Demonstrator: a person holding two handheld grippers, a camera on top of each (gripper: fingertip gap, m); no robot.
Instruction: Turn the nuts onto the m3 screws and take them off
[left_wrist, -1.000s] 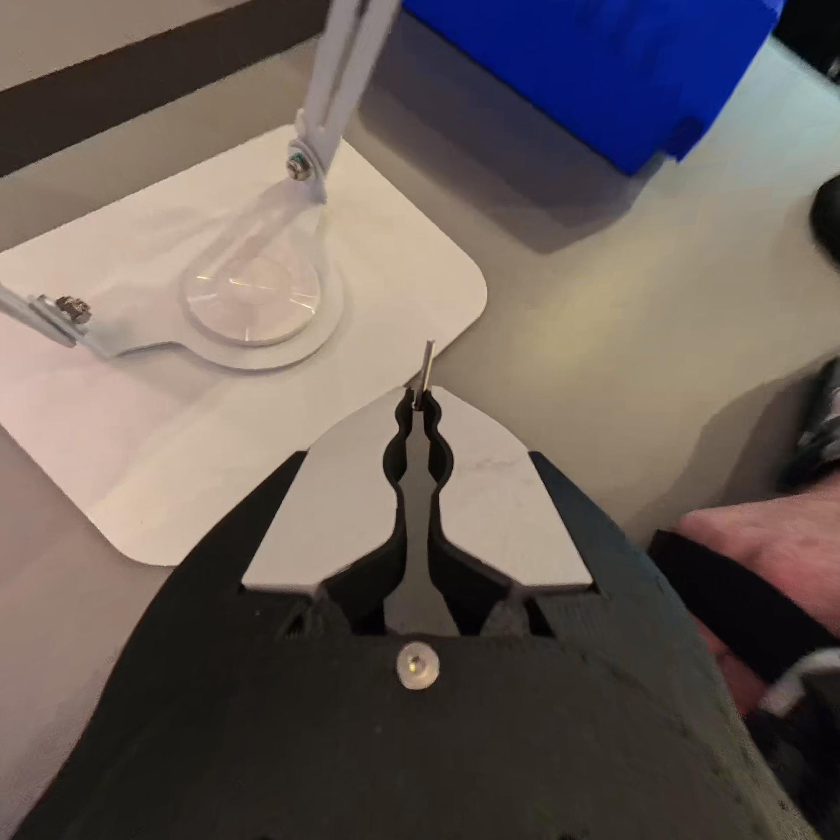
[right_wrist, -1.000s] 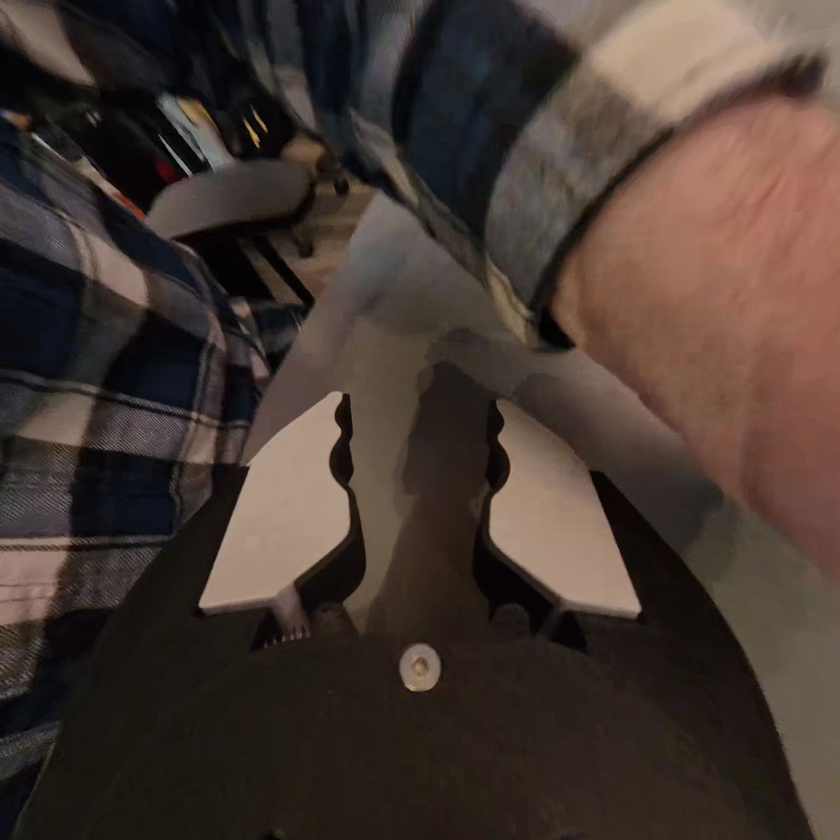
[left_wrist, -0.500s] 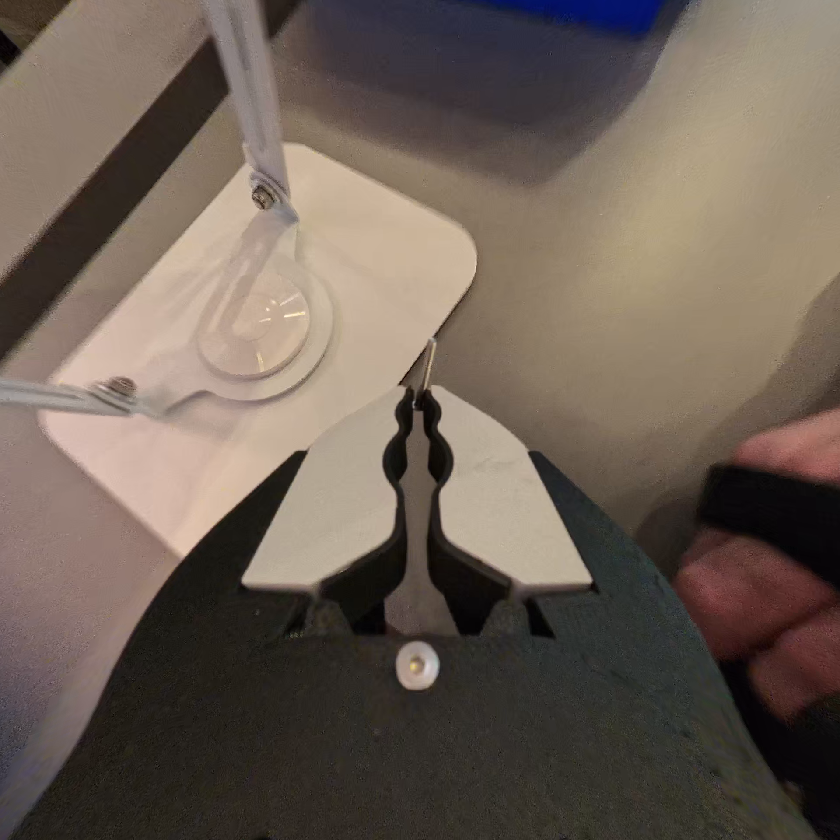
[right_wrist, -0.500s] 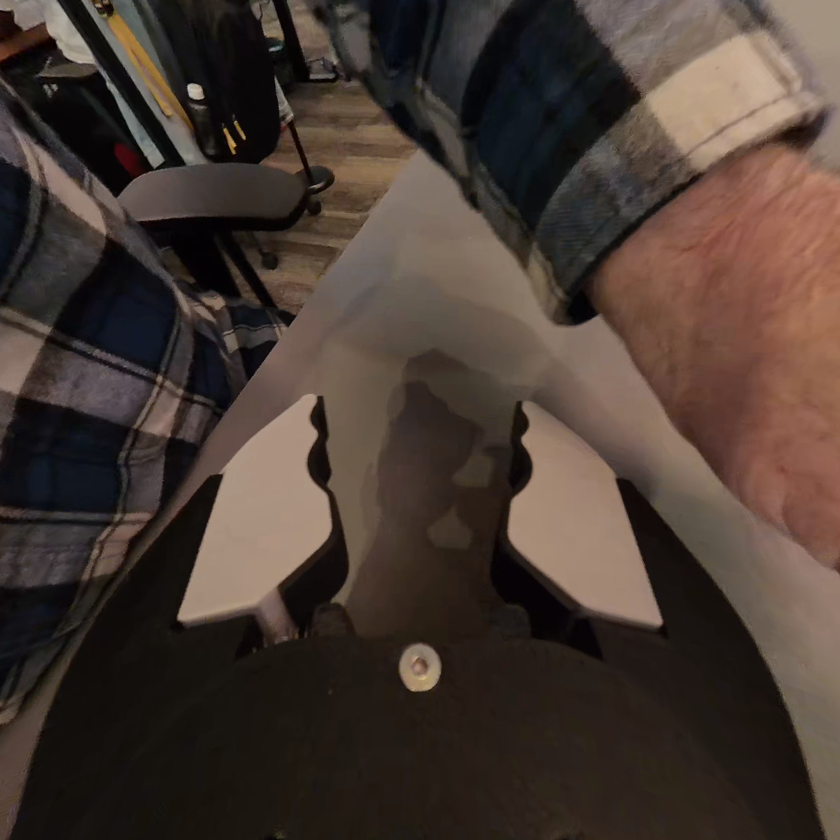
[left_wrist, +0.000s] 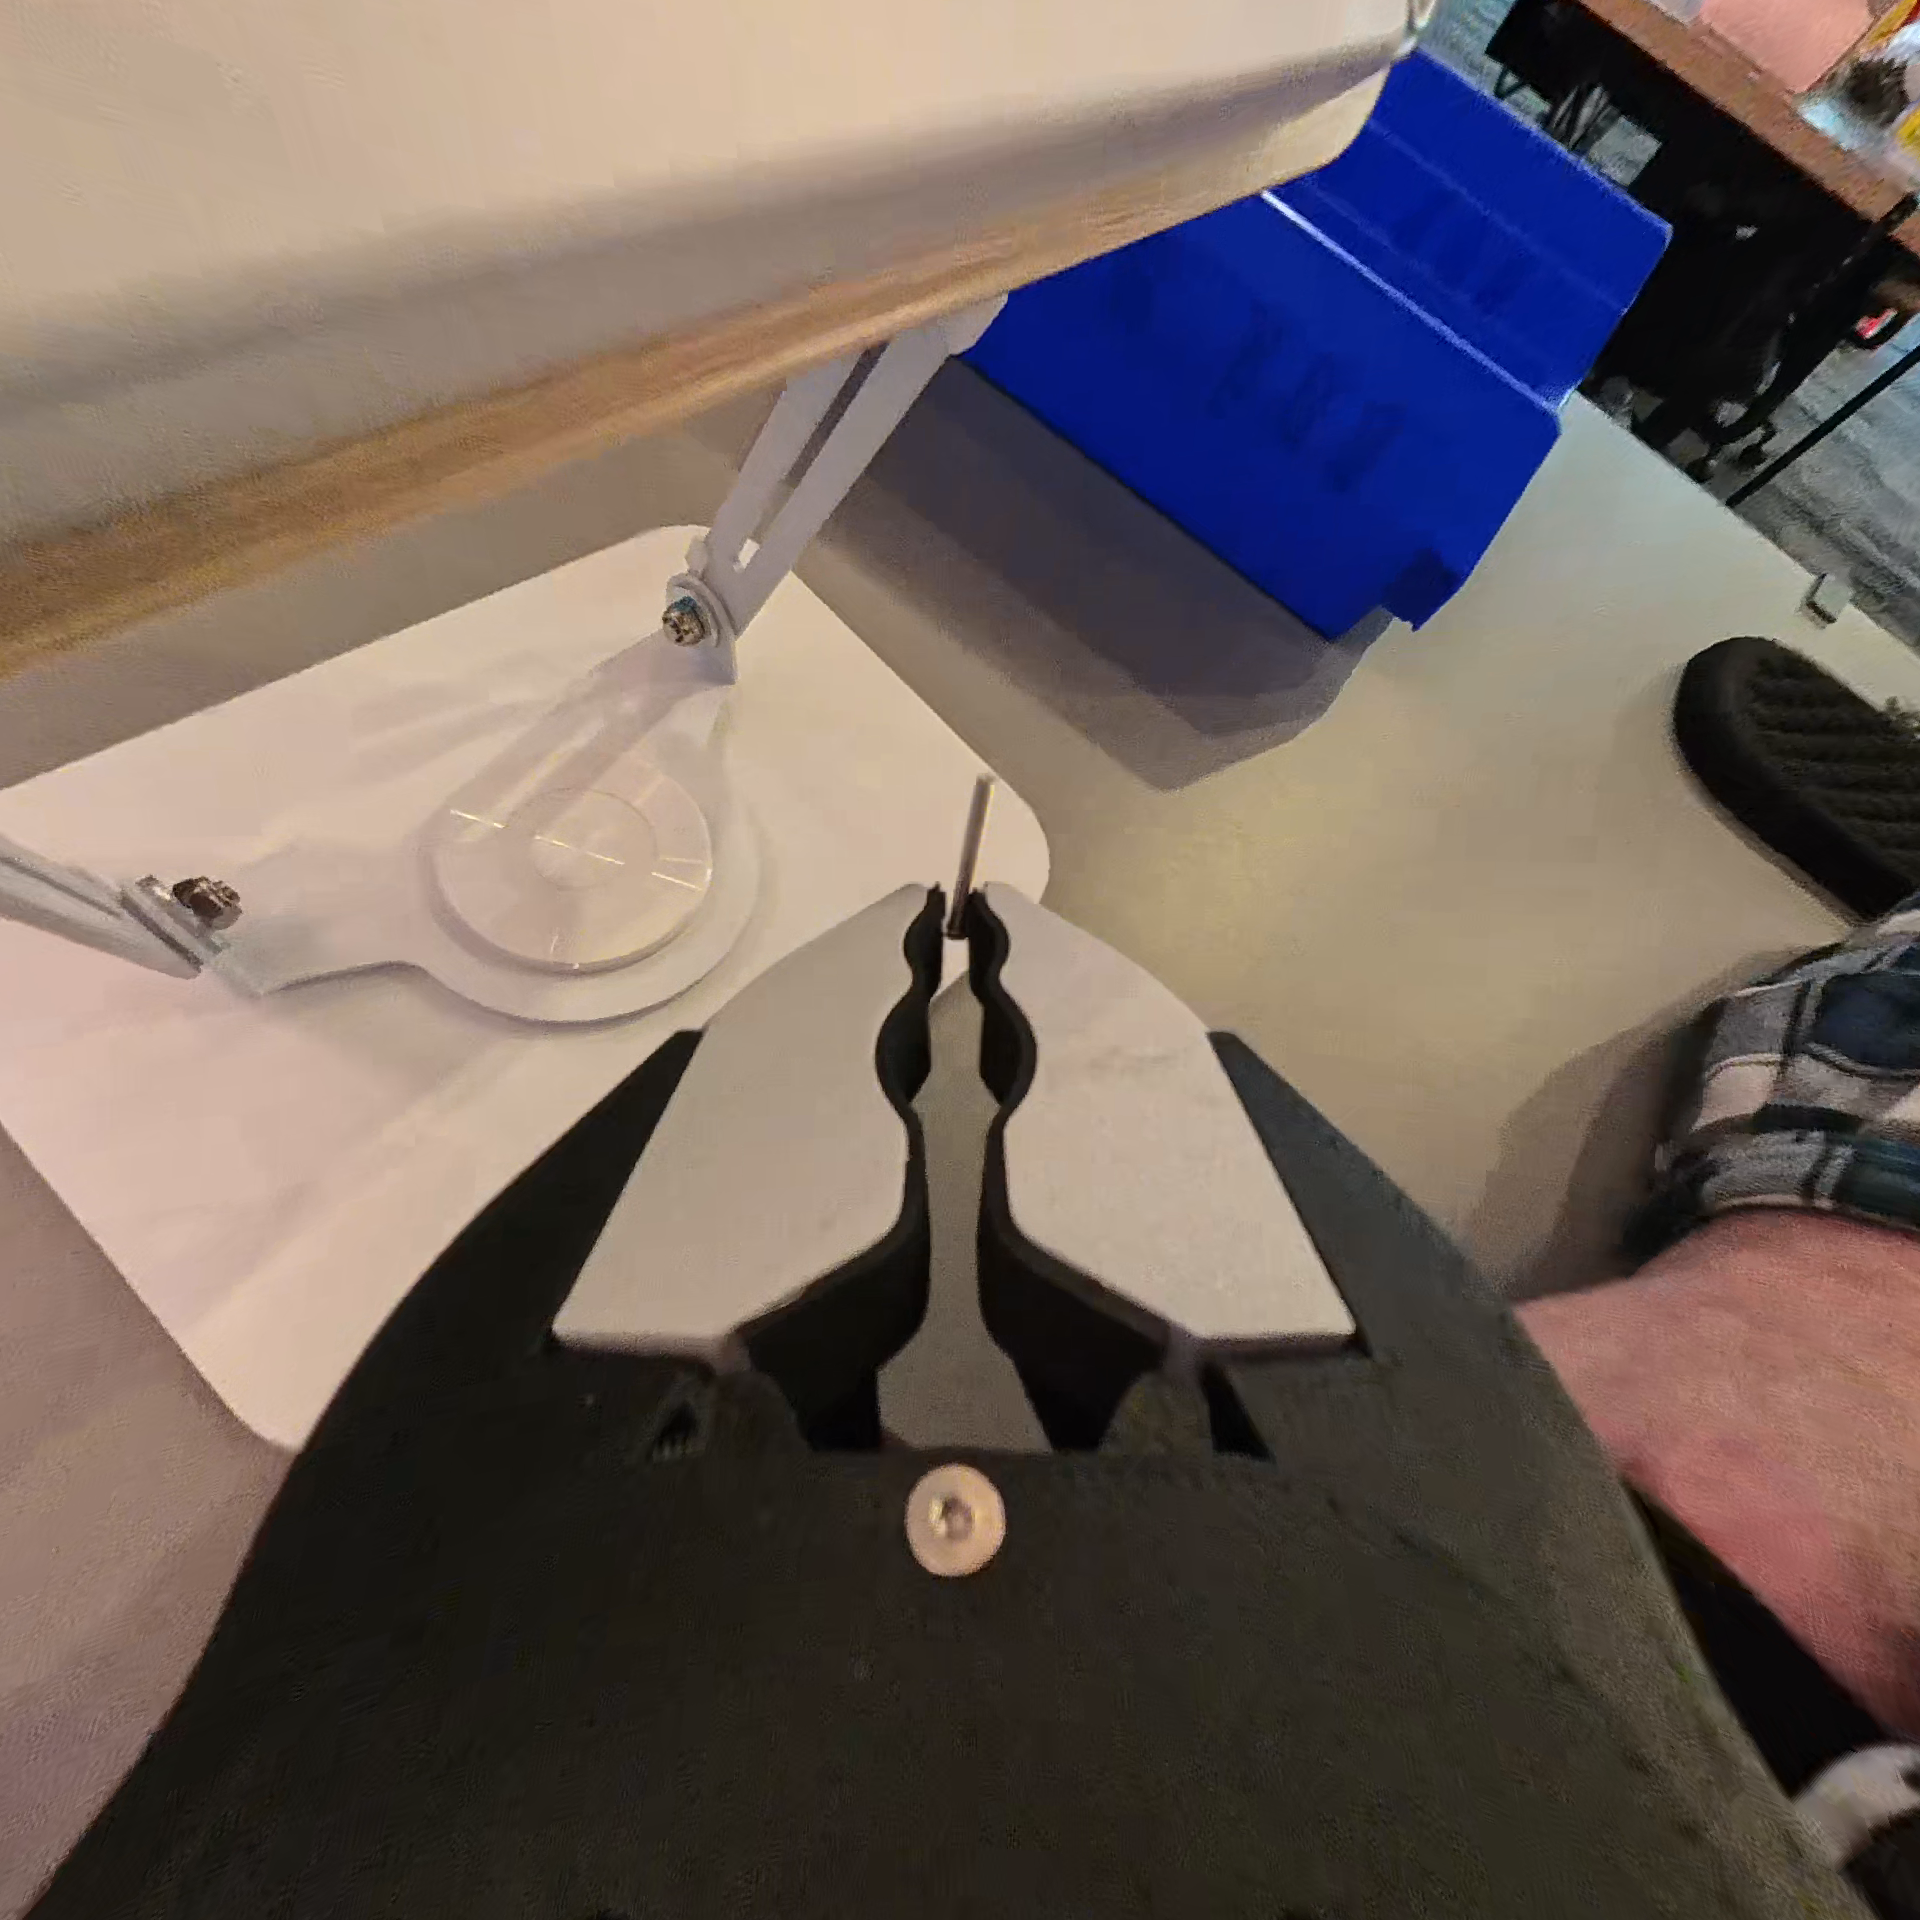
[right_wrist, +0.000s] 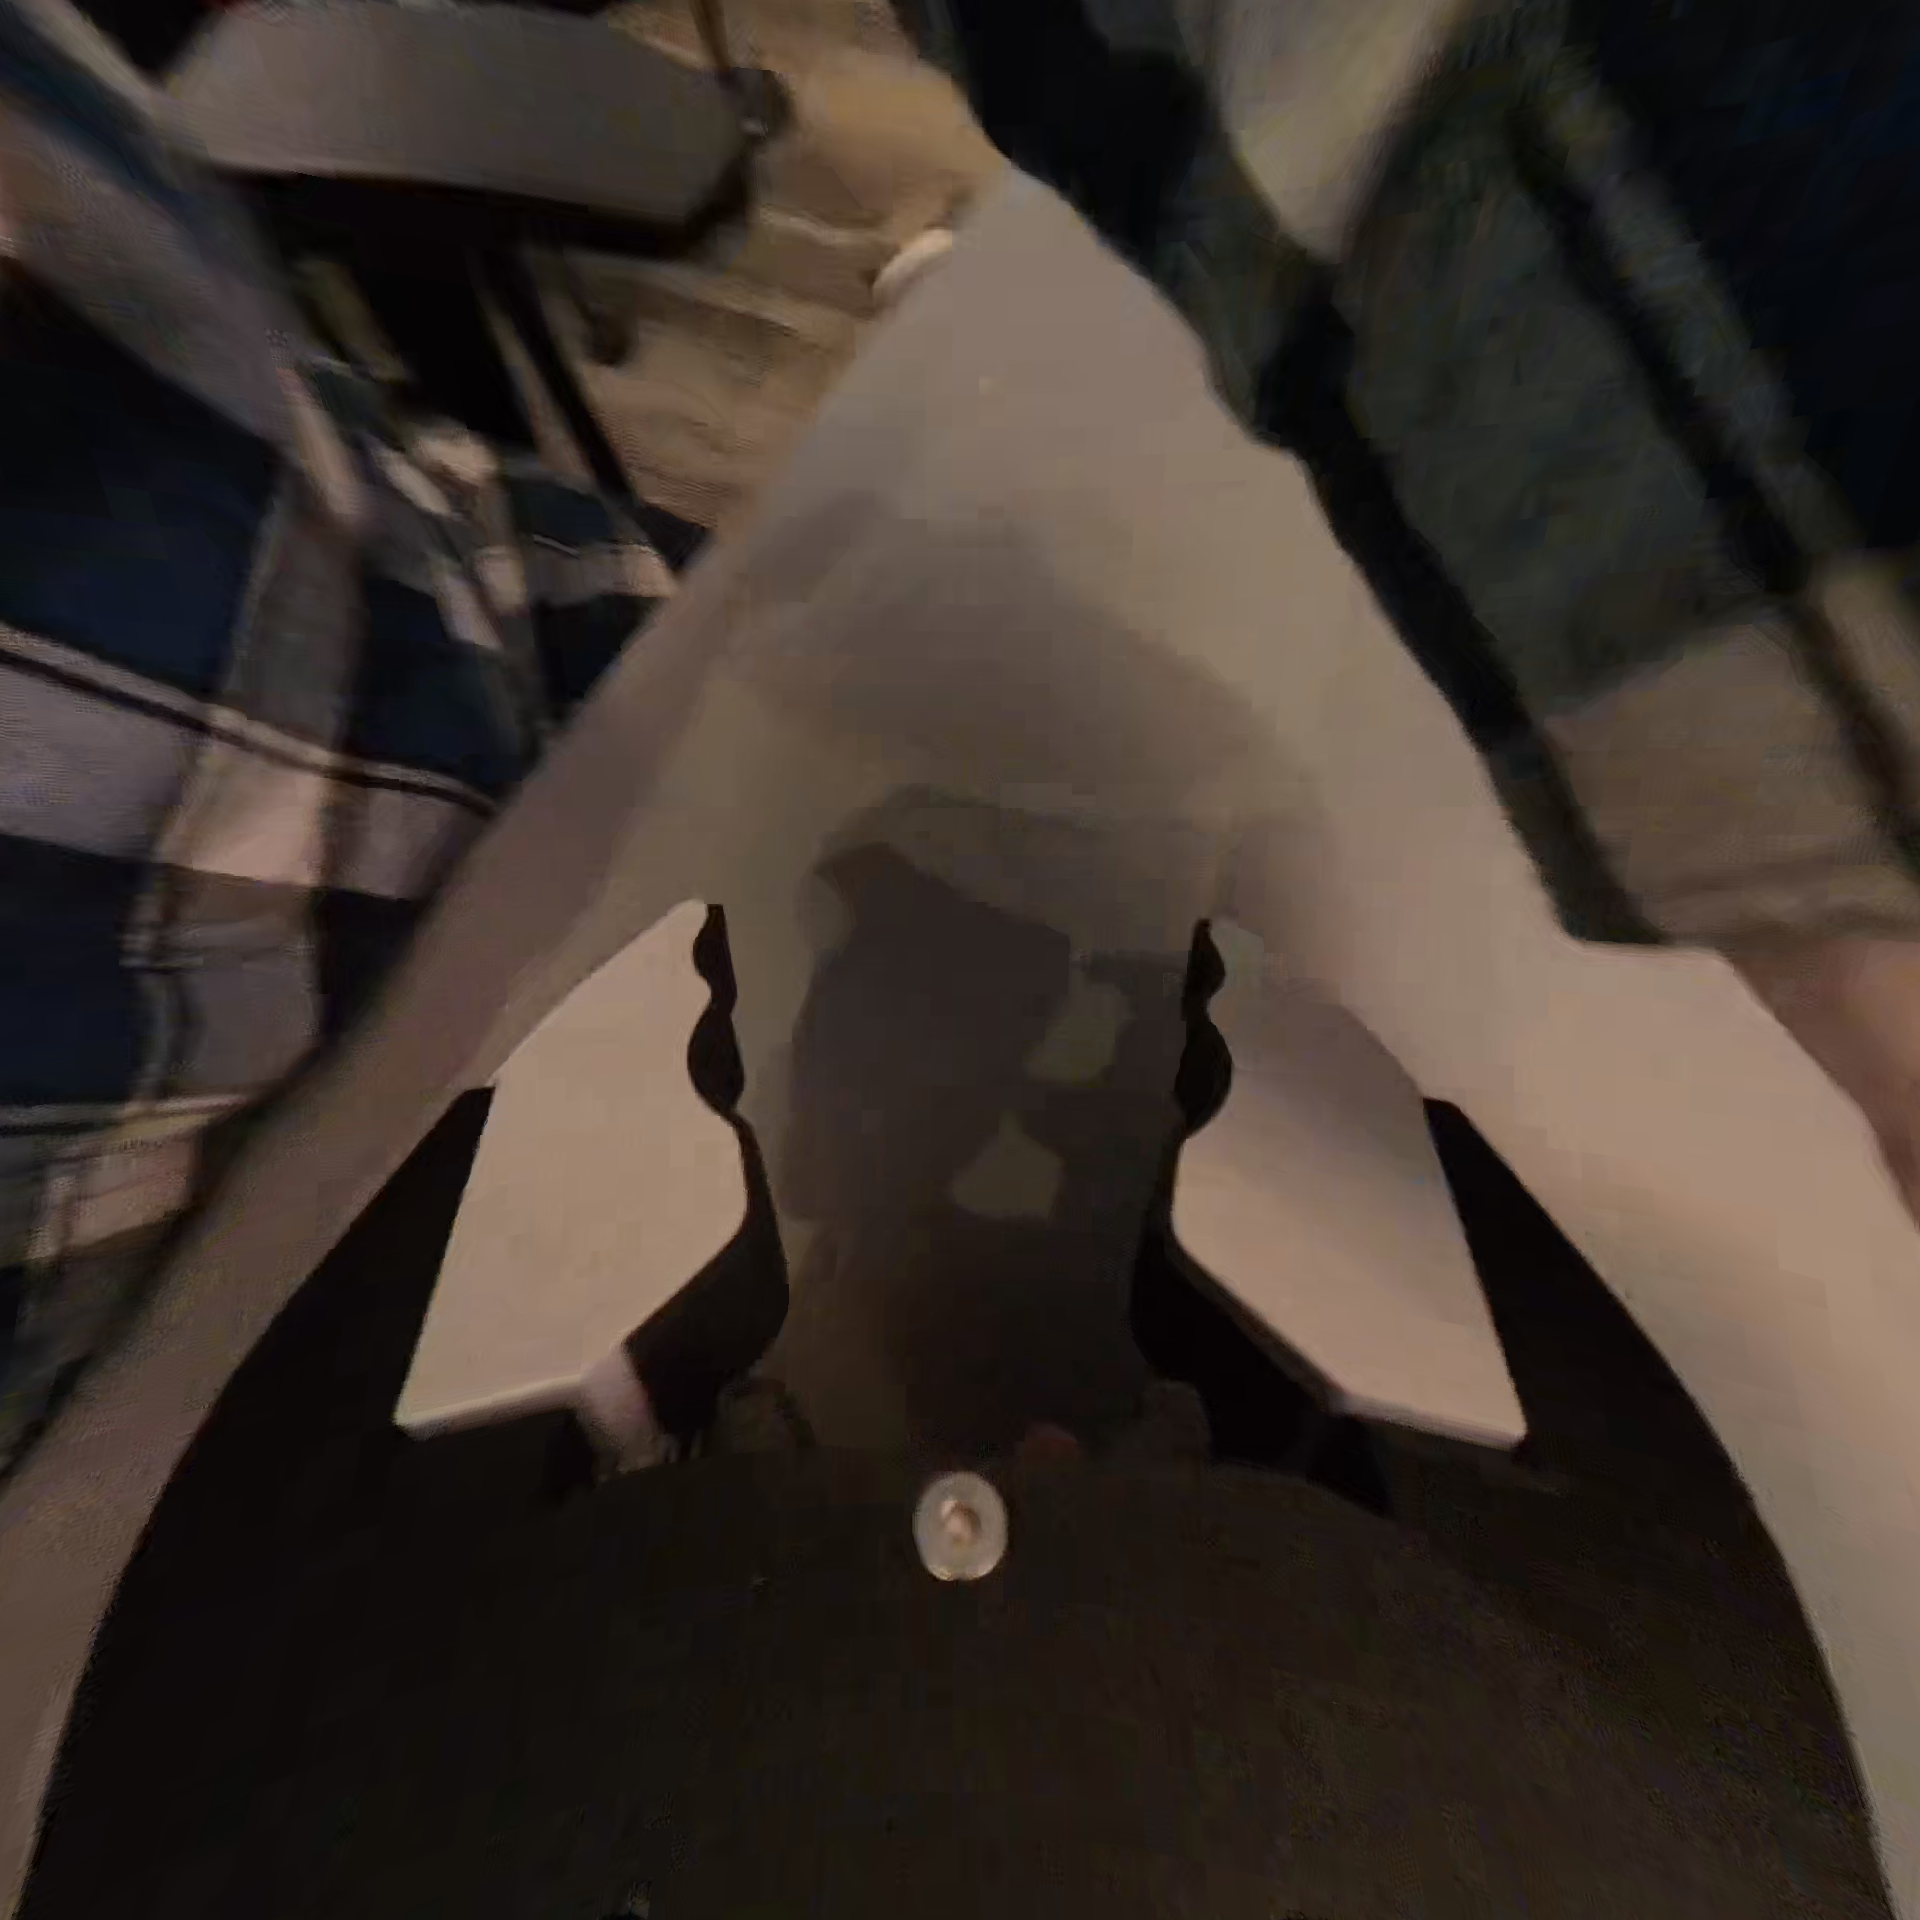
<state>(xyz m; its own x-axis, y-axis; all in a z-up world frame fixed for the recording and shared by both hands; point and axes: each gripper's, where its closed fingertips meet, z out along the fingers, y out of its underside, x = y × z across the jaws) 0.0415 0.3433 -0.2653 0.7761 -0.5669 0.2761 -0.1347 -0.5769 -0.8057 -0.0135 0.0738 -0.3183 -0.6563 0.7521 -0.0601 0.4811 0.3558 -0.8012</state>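
While the left claw (left_wrist: 961, 904) pinches a thin metal pin (left_wrist: 975, 847) over the white base plate (left_wrist: 260, 1195), tip kept forward, the right claw (right_wrist: 956, 935) gapes empty above the surface (right_wrist: 1039, 540).

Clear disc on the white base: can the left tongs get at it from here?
Probably not freely: the left tongs are shut on a thin metal pin, though the way to the clear disc looks open.

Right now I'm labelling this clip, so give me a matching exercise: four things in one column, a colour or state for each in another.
Things:
1. left tool
2. right tool
3. bin
4. disc

States:
A. blue
B. clear, lying on the white plate
C. shut on a thin metal pin
D. open, nothing between the fingers

Pairs: 1-C, 2-D, 3-A, 4-B
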